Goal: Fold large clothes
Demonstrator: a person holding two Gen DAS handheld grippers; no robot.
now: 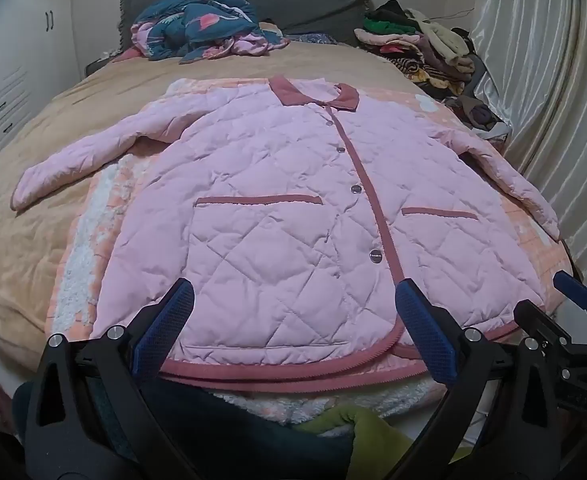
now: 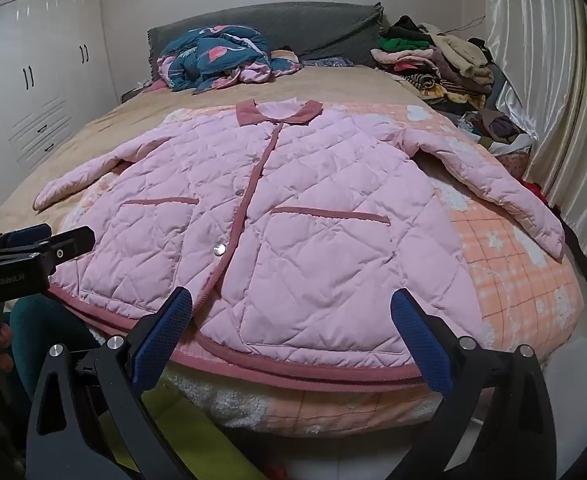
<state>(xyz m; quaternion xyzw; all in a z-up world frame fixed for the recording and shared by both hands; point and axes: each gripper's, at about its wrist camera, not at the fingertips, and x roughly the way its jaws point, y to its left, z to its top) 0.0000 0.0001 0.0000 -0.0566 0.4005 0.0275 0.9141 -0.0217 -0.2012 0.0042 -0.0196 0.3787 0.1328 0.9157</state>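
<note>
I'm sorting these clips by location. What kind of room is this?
A bedroom, most likely: a bed with a grey headboard, white built-in wardrobes along one wall, and curtains on the other. A pink quilted jacket lies spread on the bed.

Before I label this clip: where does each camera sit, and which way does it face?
Left wrist: on the left tool, open, tilted down at the pink quilted jacket from its hem; the right tool shows at the right edge.
Right wrist: on the right tool, open, same tilt, further right; the left tool shows at the left edge.
Shared: the jacket, the clothes pile.
</note>
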